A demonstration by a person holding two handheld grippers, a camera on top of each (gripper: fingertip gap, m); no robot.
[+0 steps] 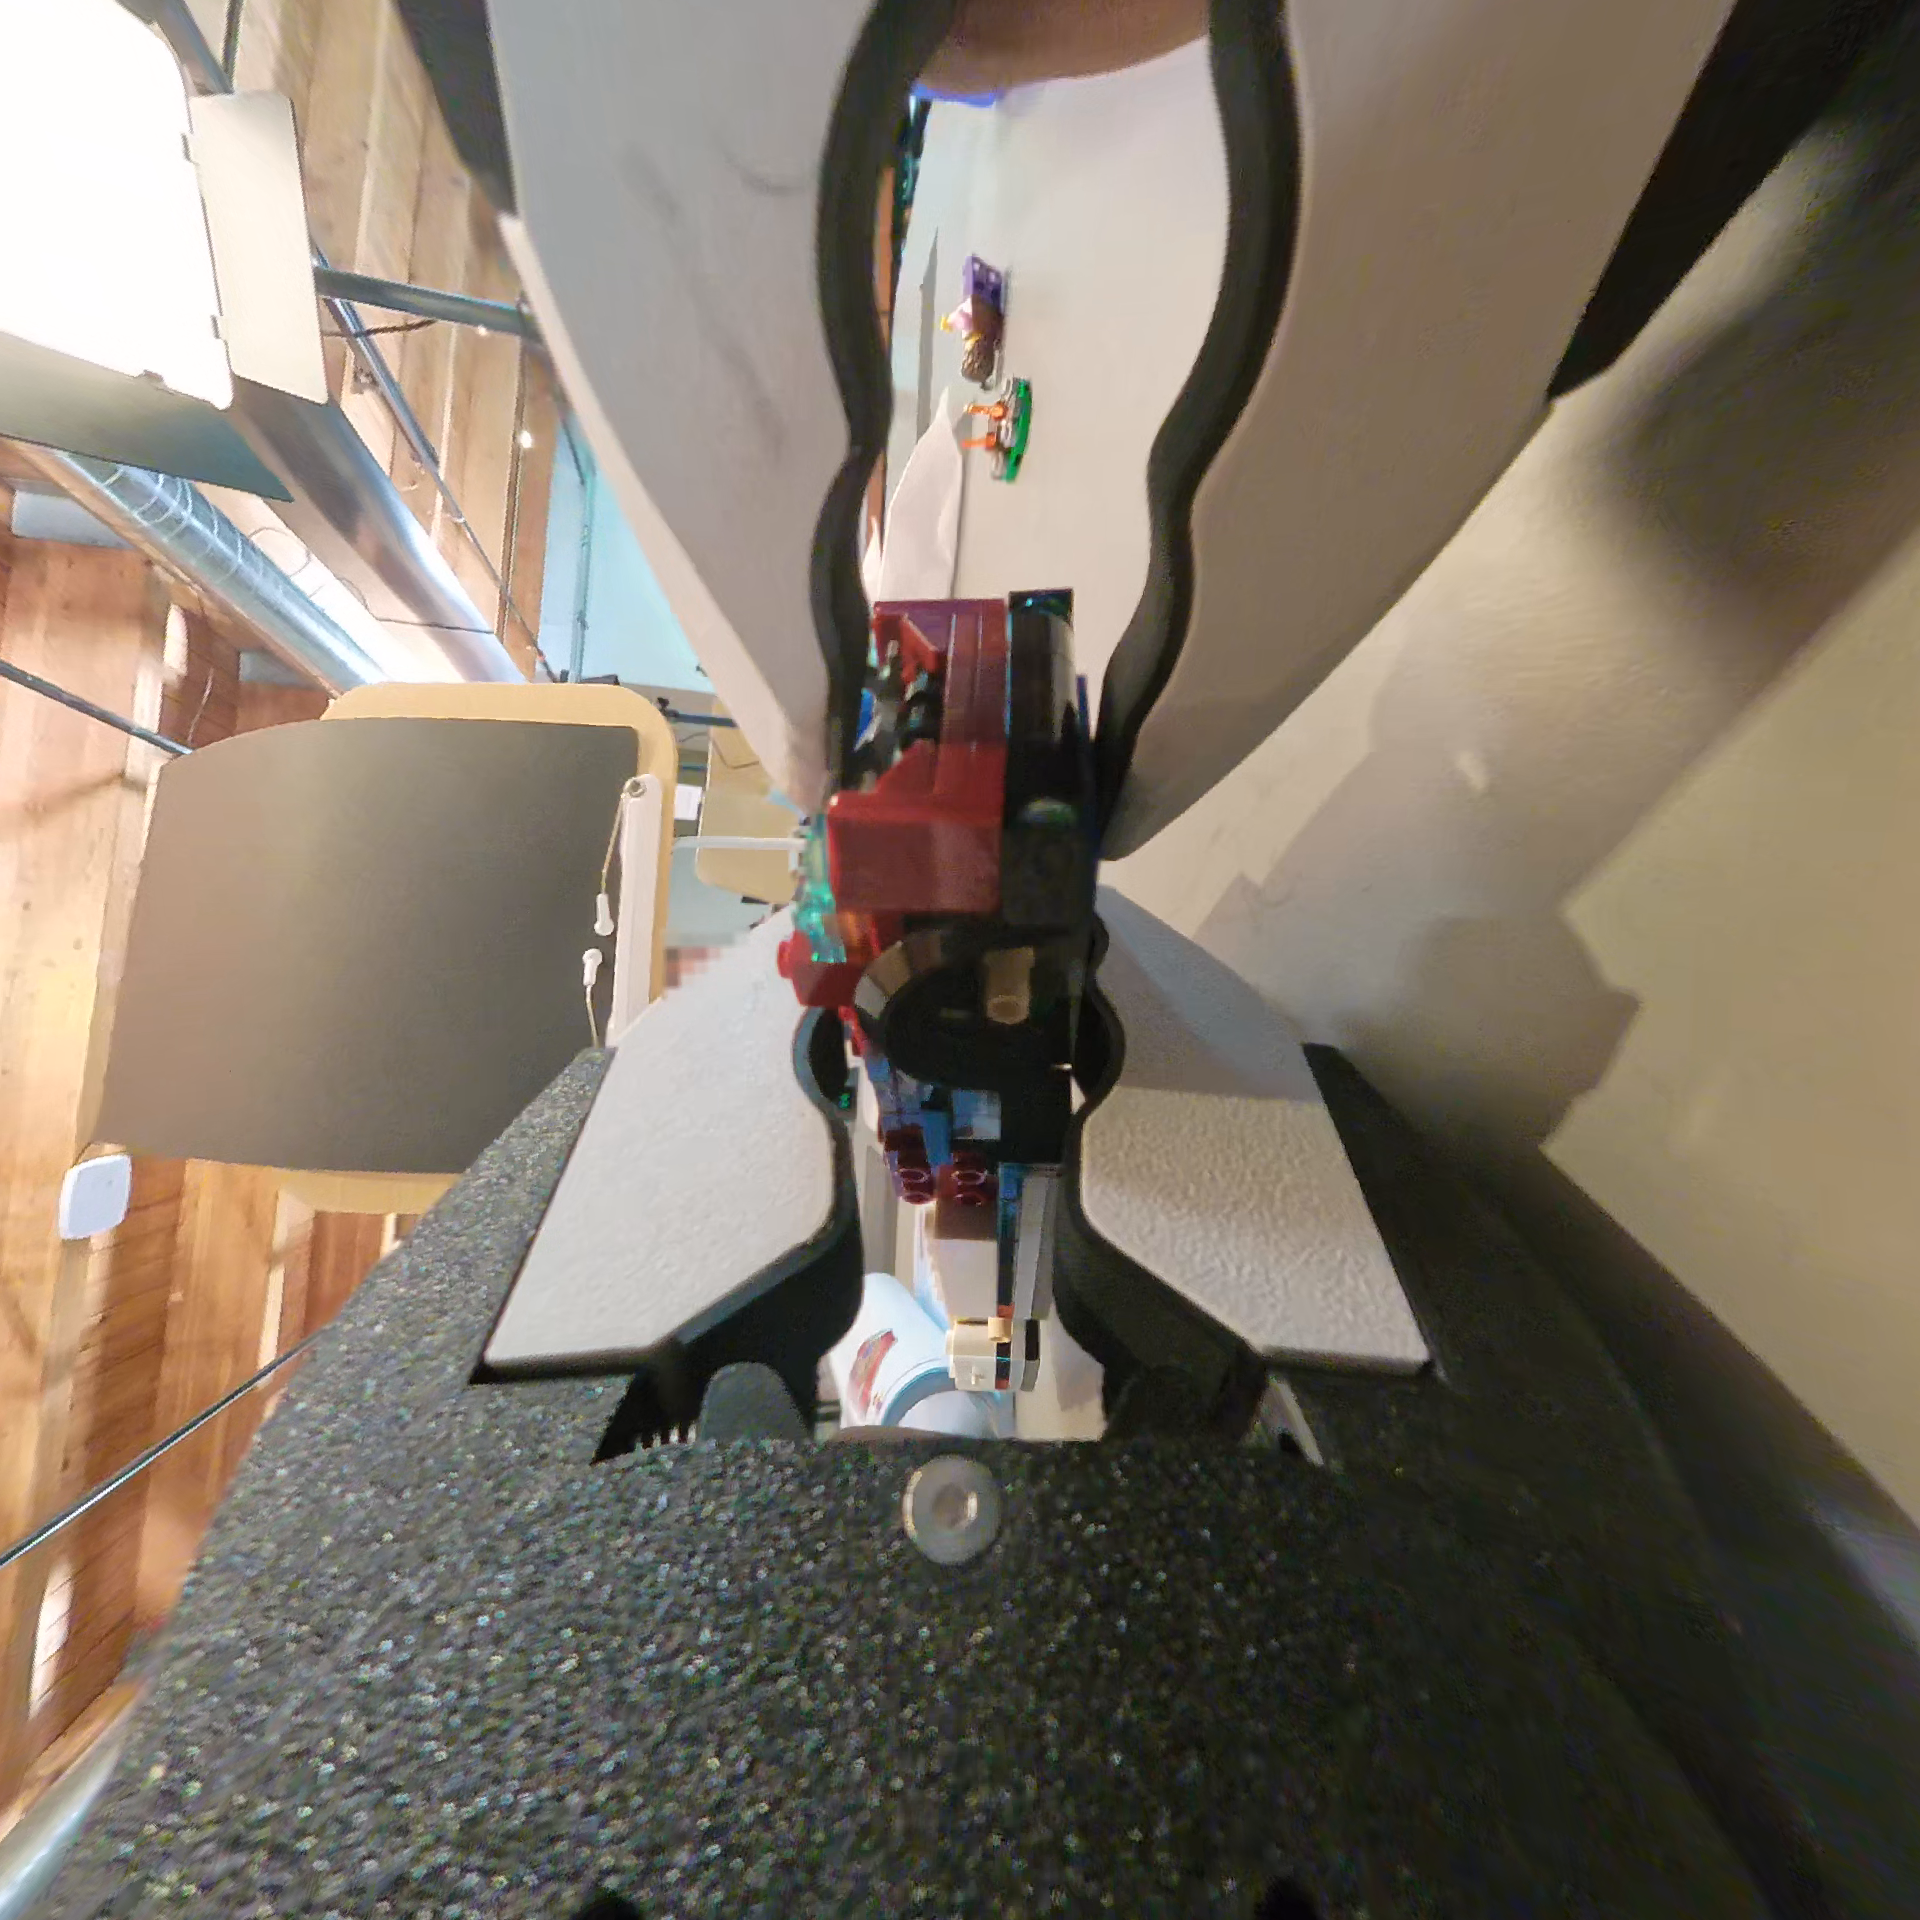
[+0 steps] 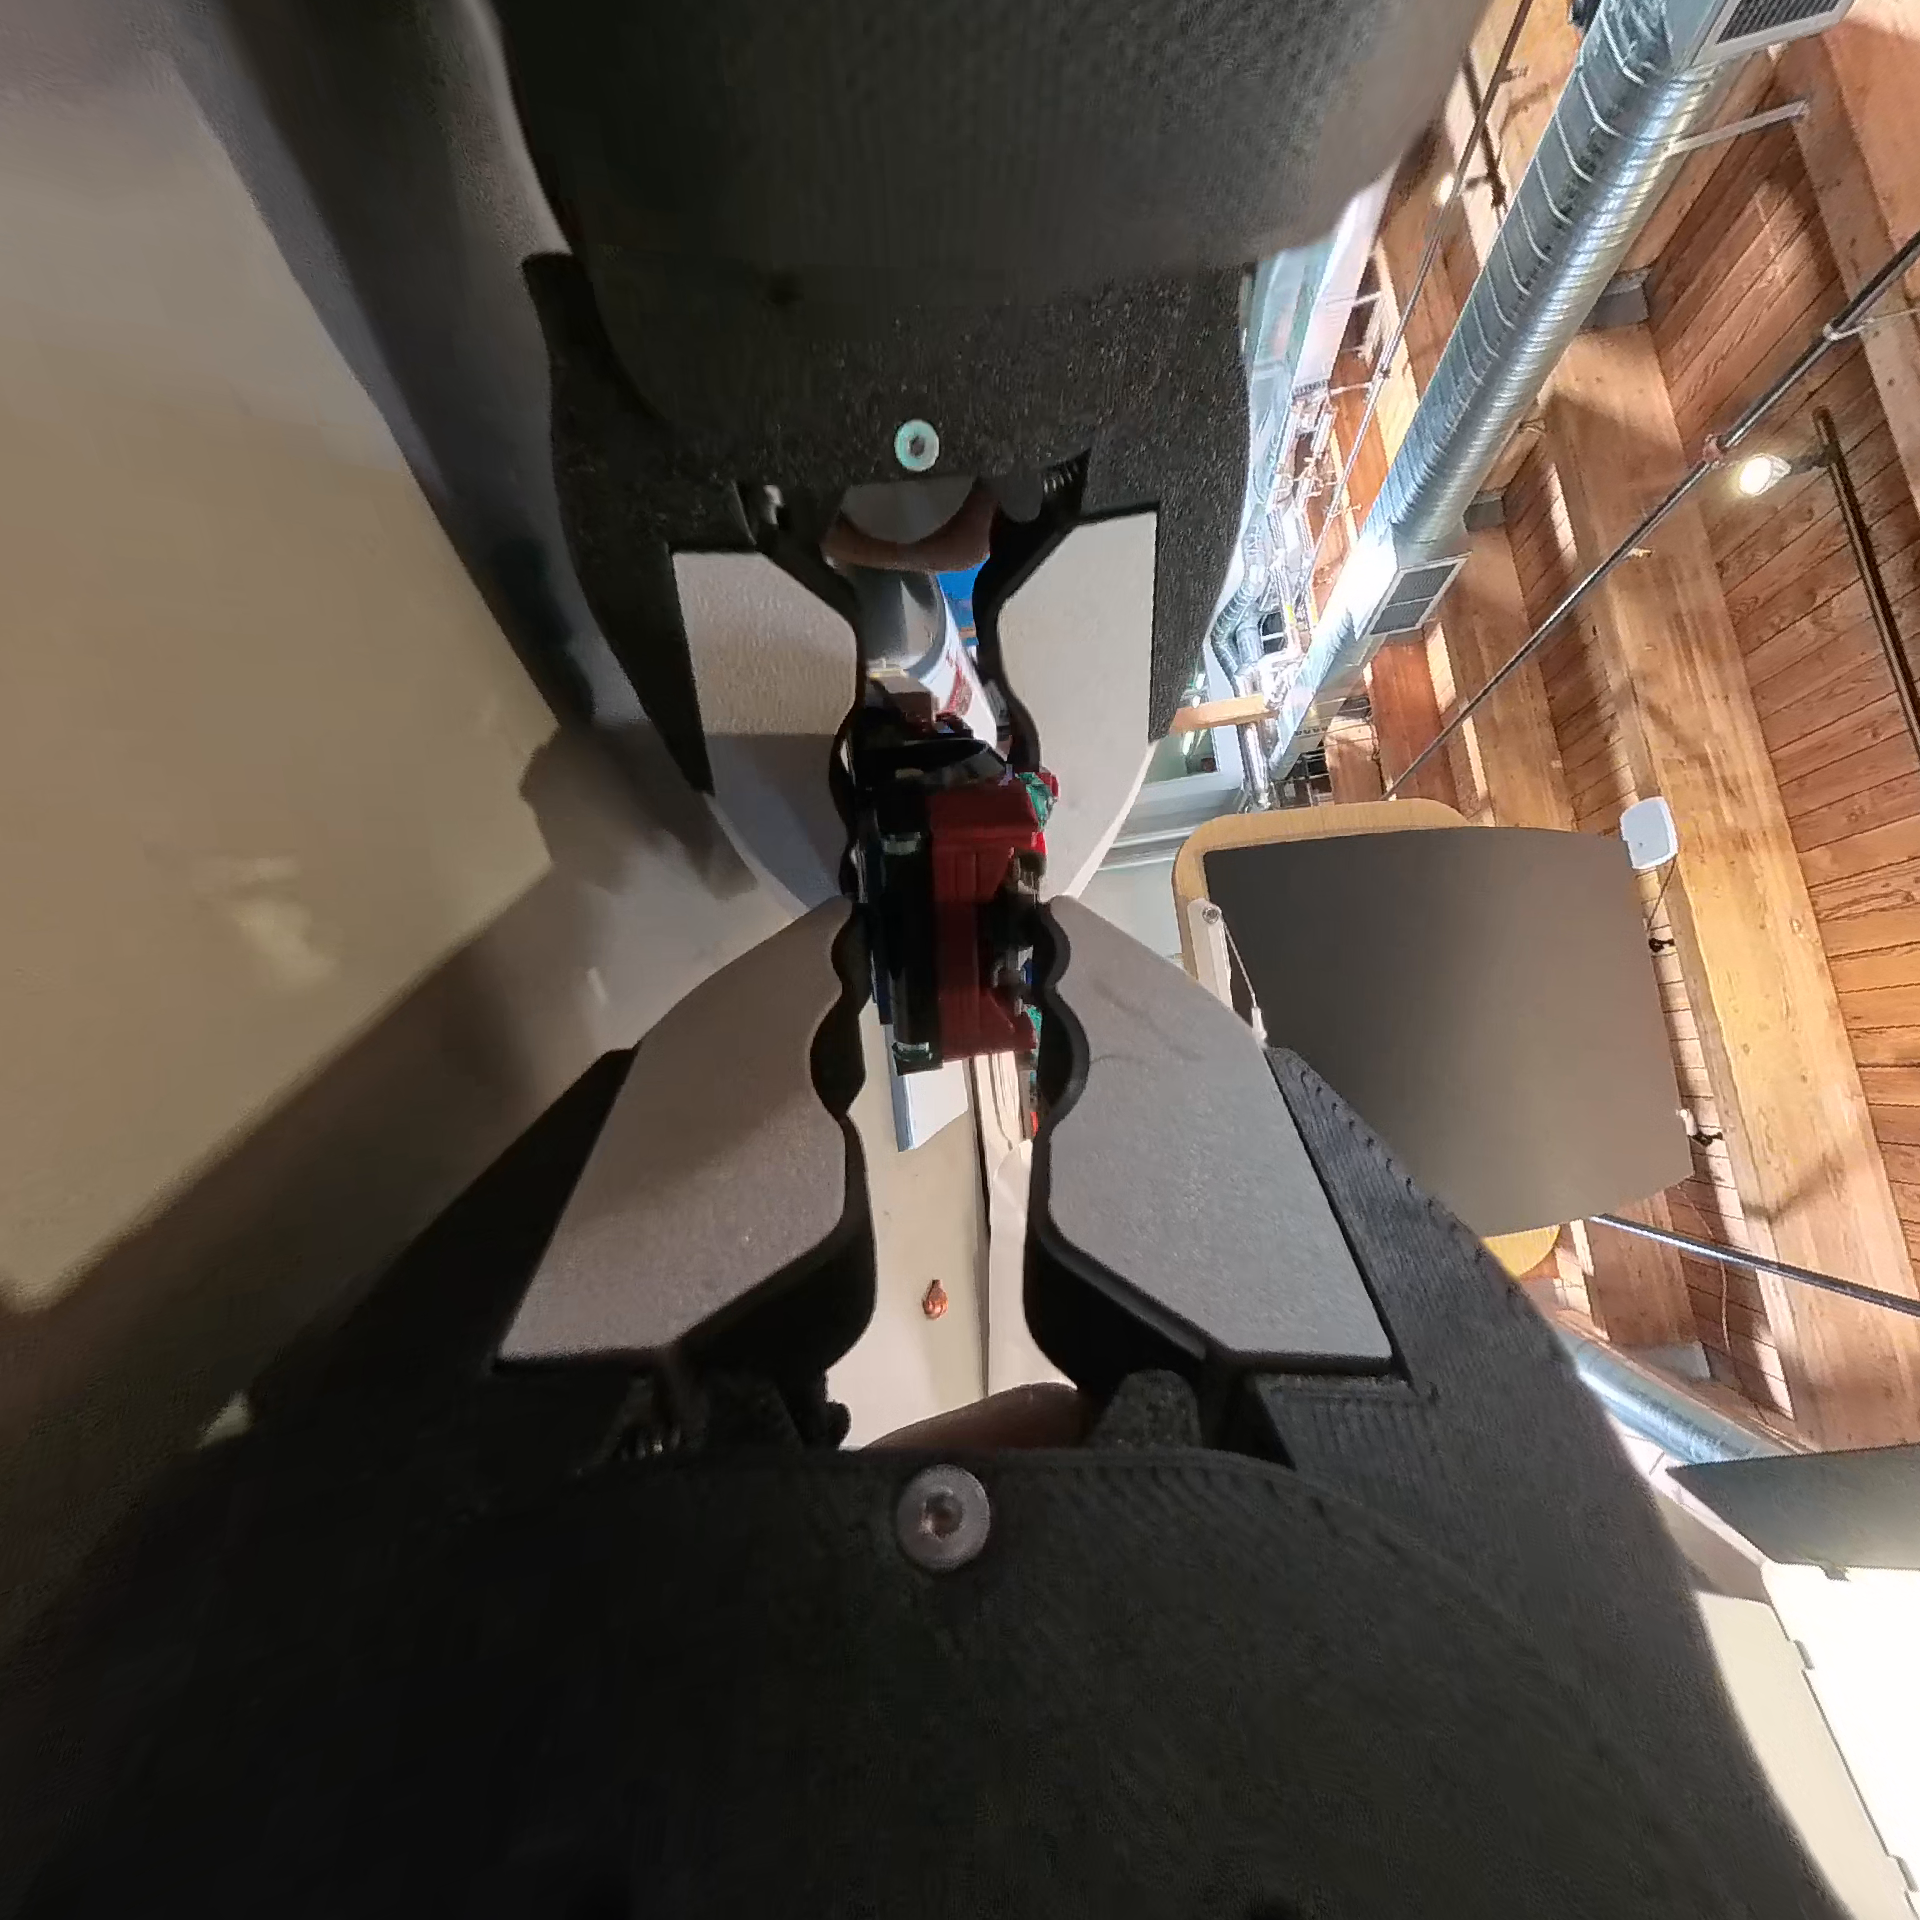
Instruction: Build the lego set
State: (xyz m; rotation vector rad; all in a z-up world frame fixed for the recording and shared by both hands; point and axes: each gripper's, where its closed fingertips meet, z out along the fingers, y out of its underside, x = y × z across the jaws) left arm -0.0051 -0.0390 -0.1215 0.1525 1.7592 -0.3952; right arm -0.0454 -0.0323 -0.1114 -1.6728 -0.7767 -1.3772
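Observation:
A toy brick vehicle (image 1: 925, 852), dark red on a black base with a black wheel and a clear teal piece, hangs in the air between both grippers. My left gripper (image 1: 956, 1039) reaches in from the bottom of the left wrist view, and its pads press on the wheel end. My right gripper (image 1: 966, 748) comes from the top of that view and clamps the other end. In the right wrist view the same vehicle (image 2: 971, 935) sits between my right gripper's (image 2: 951, 966) pads, with my left gripper (image 2: 940, 800) opposite on the far end.
A white table (image 1: 1070, 208) lies behind with a small purple brick build (image 1: 982, 301), a green one (image 1: 1013, 426) and a paper sheet (image 1: 925, 499). A small orange piece (image 2: 936, 1297) lies on it. A black-backed chair (image 2: 1455, 1018) stands beside the table. Less than 4 cm separates the two grippers' tips.

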